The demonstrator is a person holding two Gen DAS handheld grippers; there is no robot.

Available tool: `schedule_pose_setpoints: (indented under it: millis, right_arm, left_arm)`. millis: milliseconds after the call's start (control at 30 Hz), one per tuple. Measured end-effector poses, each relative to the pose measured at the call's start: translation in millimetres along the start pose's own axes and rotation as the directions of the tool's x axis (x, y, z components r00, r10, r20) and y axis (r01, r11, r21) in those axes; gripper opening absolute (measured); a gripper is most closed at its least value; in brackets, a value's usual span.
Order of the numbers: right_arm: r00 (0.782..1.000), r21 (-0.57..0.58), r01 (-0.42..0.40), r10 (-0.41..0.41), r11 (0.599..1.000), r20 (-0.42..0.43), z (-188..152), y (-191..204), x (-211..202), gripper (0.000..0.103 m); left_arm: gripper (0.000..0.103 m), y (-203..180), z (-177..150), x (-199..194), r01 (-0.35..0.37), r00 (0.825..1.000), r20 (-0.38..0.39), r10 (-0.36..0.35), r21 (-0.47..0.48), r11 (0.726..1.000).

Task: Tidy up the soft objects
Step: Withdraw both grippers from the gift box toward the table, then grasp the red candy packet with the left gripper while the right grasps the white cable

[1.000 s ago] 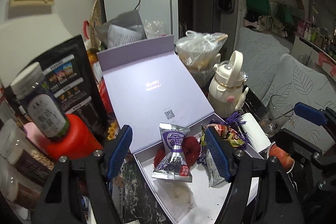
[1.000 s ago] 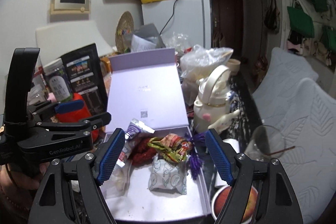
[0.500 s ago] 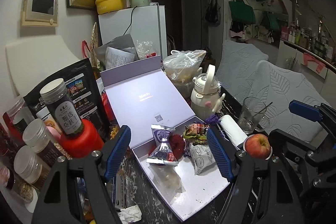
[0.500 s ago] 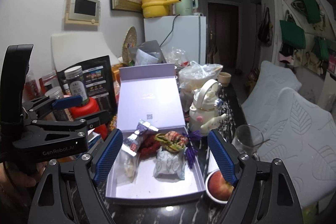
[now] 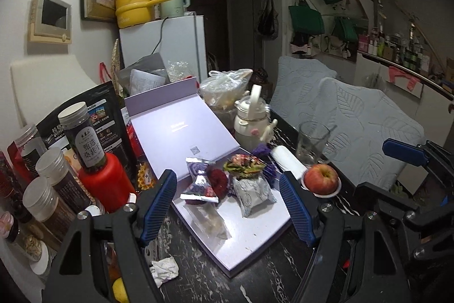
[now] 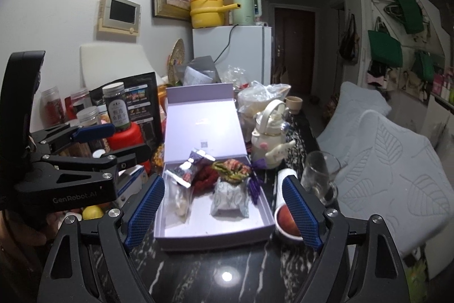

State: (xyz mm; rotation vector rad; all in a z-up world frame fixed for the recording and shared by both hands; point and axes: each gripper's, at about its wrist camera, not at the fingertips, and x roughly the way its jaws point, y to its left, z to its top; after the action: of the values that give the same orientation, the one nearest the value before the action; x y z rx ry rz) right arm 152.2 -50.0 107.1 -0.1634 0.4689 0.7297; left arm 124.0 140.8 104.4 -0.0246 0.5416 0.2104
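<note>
- Right hand-held gripper (image 6: pixel 224 213) nearest, jaws spread wide and just been opening, nothing between the pads, held above the dark marbled counter (image 6: pixel 227 269) short of the box.
- Left hand-held gripper (image 5: pixel 228 208) also spread, empty, over the box's near-left corner.
- Lilac box (image 6: pixel 215 234) open on the counter, lid (image 6: pixel 203 127) leaning back.
- Inside the box: clear packet (image 6: pixel 177 199) front left, pale patterned pouch (image 6: pixel 229 199) beside it, silver-purple sachet (image 6: pixel 188 171), red fuzzy item (image 6: pixel 205 178), colourful wrapper (image 6: pixel 232 169) behind.
- Apple (image 5: pixel 322 179) in small dish right of the box; glass (image 5: pixel 312 142) behind it.
- White kettle (image 6: pixel 269 132) and jars (image 5: pixel 85 138) flank the lid; fridge (image 6: pixel 235 53) far back.
</note>
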Motion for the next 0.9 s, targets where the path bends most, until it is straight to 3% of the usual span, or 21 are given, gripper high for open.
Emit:
schedule_pose_setpoints:
  millis: [567,900]
  right_arm:
    - [0.994,0.031,0.089,-0.086,0.996,-0.068,-67.7,-4.6,-48.3,0.086]
    - [0.988,0.090,0.122,-0.112,0.988,-0.109,-108.1,-20.1,-74.3,0.086]
  left_arm:
    - [0.075,-53.5,-46.3,-21.1,0.108,0.994,-0.042,-0.105,0.084,0.991]
    - [0.075,-84.3,-70.3,-17.9,0.223,0.972,-0.100,-0.212,0.104,0.969]
